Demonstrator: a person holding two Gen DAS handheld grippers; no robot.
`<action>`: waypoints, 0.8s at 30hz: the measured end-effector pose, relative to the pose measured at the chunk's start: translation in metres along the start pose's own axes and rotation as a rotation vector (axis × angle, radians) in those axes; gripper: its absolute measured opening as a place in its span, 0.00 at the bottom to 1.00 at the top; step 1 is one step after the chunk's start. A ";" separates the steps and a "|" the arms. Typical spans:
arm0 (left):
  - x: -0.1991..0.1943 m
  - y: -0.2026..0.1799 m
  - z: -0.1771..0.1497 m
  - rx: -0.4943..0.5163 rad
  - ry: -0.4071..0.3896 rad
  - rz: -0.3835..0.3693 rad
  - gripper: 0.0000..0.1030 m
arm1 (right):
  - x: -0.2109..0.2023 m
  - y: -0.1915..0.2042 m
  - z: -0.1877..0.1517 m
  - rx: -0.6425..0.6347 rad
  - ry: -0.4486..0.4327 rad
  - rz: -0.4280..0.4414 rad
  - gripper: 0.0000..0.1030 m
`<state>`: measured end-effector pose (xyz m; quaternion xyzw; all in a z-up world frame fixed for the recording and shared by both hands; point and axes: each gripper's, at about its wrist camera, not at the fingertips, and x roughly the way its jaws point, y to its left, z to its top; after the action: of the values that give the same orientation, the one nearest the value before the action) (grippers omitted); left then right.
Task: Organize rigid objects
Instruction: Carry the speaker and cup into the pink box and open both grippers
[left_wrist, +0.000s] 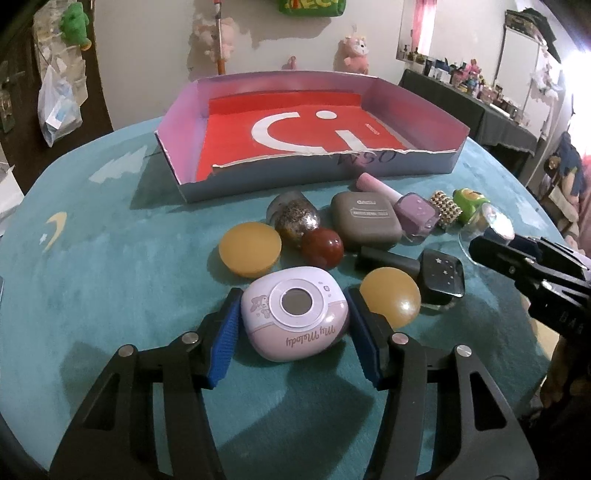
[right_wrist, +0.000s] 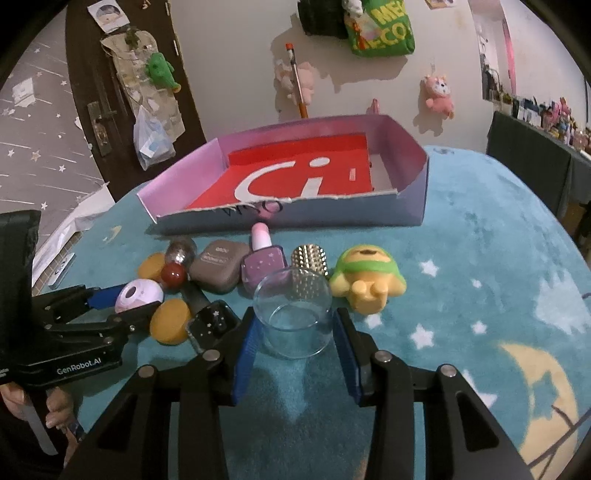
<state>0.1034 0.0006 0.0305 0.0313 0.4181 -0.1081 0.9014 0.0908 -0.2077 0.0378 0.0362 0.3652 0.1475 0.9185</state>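
A: What is the left gripper (left_wrist: 293, 314) doing?

B: Its blue pads (left_wrist: 221, 345) flank the pink rounded case with a grey round window and "My Melody" lettering (left_wrist: 295, 314). The left pad touches the case's side; at the right pad I cannot tell whether there is contact.

A: And the right gripper (right_wrist: 295, 336)?

B: Its jaws stand on either side of the clear glass tumbler (right_wrist: 295, 314), which sits upright on the teal star-and-moon cloth (right_wrist: 480, 258). A thin gap seems to show at each pad, so no pinch that I can confirm.

A: What lies around the pink case?

B: Just to its right, a glossy amber ball (left_wrist: 390, 297). Behind it sit a flat amber disc (left_wrist: 250, 249), a dark red ball (left_wrist: 322, 247) and a gold-flecked silver ball (left_wrist: 295, 221). Further back, a grey-brown rounded case (left_wrist: 365, 219) and a lilac nail-polish bottle with a pink cap (left_wrist: 413, 214). A black star-speckled bottle (left_wrist: 441, 277) lies beyond the amber ball.

A: And the box?

B: The shallow open cardboard box with a red floor (left_wrist: 436, 162) is behind all of them, well away from the pink case. Nothing lies in the part I can see.
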 end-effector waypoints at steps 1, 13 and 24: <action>0.000 0.000 -0.001 -0.001 -0.002 0.002 0.52 | -0.001 0.000 0.000 -0.004 -0.002 -0.001 0.42; -0.019 0.000 -0.004 -0.021 -0.058 0.024 0.52 | -0.010 -0.002 -0.005 -0.033 -0.017 0.007 0.42; -0.036 0.013 0.066 0.023 -0.156 0.004 0.52 | -0.023 -0.004 0.067 -0.143 -0.143 -0.021 0.42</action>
<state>0.1329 0.0099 0.1001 0.0342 0.3455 -0.1131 0.9310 0.1219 -0.2160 0.1014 -0.0227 0.2876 0.1605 0.9439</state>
